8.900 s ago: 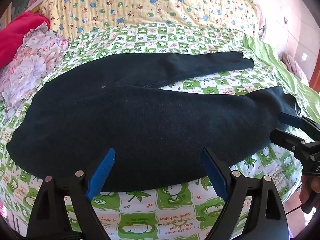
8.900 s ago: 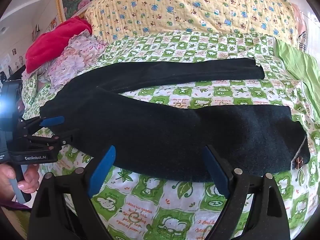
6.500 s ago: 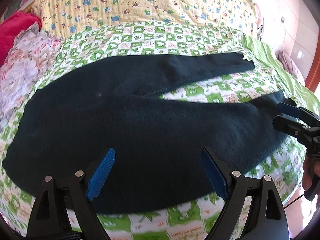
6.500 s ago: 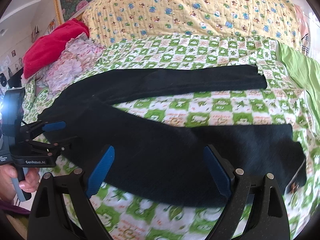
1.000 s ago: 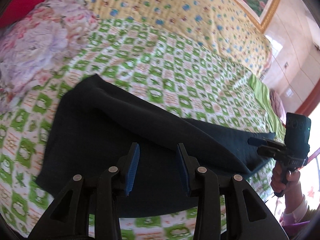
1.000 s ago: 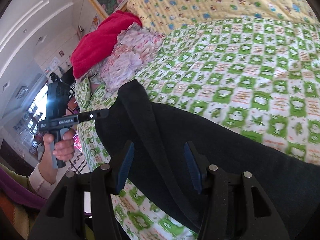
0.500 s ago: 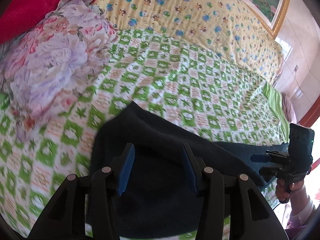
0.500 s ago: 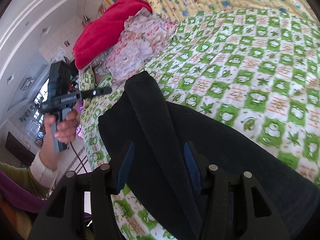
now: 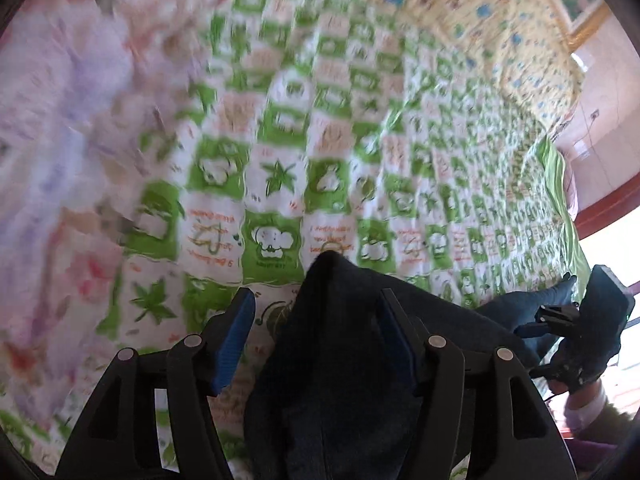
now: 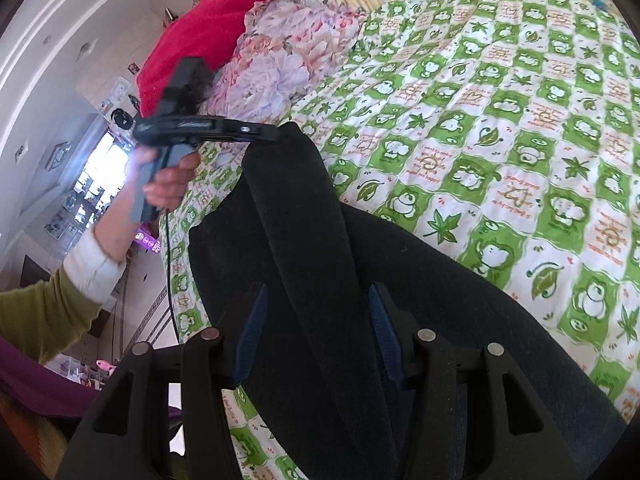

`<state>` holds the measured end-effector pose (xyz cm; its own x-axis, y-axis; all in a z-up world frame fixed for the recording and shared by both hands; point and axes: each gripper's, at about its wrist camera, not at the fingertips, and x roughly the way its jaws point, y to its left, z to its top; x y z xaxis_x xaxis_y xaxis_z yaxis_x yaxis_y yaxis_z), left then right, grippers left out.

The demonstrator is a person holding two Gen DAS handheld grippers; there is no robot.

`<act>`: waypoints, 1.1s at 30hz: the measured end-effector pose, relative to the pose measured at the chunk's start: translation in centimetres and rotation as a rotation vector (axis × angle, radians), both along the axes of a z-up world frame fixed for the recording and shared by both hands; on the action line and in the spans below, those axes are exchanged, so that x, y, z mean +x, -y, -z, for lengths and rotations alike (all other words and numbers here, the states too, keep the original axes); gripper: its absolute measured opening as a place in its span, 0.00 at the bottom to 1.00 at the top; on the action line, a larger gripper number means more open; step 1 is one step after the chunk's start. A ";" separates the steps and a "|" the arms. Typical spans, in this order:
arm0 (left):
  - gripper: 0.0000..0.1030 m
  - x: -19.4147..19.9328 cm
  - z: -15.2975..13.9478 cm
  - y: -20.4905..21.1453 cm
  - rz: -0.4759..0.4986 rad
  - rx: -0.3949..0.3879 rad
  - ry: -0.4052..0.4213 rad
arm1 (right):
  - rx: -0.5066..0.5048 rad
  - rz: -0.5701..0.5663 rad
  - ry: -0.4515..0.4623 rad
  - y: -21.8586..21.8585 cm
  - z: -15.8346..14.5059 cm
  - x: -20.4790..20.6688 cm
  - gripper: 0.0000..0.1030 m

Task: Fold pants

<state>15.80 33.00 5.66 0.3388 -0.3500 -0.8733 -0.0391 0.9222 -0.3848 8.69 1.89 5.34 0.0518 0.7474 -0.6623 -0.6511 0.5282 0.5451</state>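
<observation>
The dark navy pants (image 10: pixel 320 280) lie on the green-checked bedspread (image 10: pixel 500 120), with one edge lifted into a long raised fold. My left gripper (image 9: pixel 316 320) is shut on the waist end of the pants (image 9: pixel 340 340); a peak of cloth rises between its blue pads (image 9: pixel 236 332). It also shows in the right wrist view (image 10: pixel 264 134), pinching the fold's far end. My right gripper (image 10: pixel 316 328) is shut on the same fold nearer the legs. It appears at the right edge of the left wrist view (image 9: pixel 536 324), holding dark cloth.
A floral quilt (image 10: pixel 280 60) and a red blanket (image 10: pixel 208 28) are piled at the bed's left end. A yellow patterned cover (image 9: pixel 500 20) lies along the back. The bed edge and room floor (image 10: pixel 140 312) are at the left.
Both grippers have carried the lifted fold farther across the bed toward the back. The left wrist view is now blurred and closer to the floral quilt. Earlier both grippers were open over flat pants.
</observation>
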 end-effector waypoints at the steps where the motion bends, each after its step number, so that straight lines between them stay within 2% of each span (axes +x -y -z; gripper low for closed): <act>1: 0.61 0.2 0.4 0.0 0.008 -0.021 -0.012 | -0.003 -0.006 -0.001 -0.2 0.0 0.1 0.52; 3: 0.56 0.5 1.0 0.2 0.024 -0.074 -0.035 | -0.010 -0.017 -0.001 -0.6 0.2 0.2 0.52; 5: 0.45 0.4 1.1 0.4 0.025 -0.088 -0.040 | -0.014 -0.034 -0.006 -1.1 0.4 0.2 0.52; 7: 0.37 0.0 0.8 0.5 0.015 -0.071 -0.018 | -0.011 -0.050 -0.008 -1.4 0.5 0.1 0.36; 8: 0.24 -0.4 0.3 0.4 0.007 -0.057 0.003 | -0.016 -0.061 -0.002 -1.6 0.6 0.0 0.18; 9: 0.18 -0.8 -0.1 0.4 -0.002 -0.043 0.019 | -0.024 -0.064 0.008 -1.7 0.5 -0.2 0.08; 12: 0.11 -2.6 -2.4 0.1 -0.019 -0.024 0.097 | -0.004 -0.058 0.053 -1.4 -0.4 -0.8 0.07; 15: 0.08 -4.6 -4.7 0.5 -0.012 -0.007 0.172 | 0.026 -0.063 0.096 -1.2 -1.8 -1.8 0.07; 19: 0.07 -7.5 -6.6 1.7 -0.015 0.008 0.230 | 0.043 -0.086 0.152 -1.0 -3.0 -3.8 0.07; 26: 0.07 -12.9 -6.9 3.2 -0.078 0.007 0.287 | 0.032 -0.118 0.209 -0.4 -2.7 -6.9 0.07; 33: 0.07 -17.4 -5.8 3.8 -0.149 0.052 0.339 | -0.024 -0.152 0.271 -1.2 -1.5 -8.8 0.07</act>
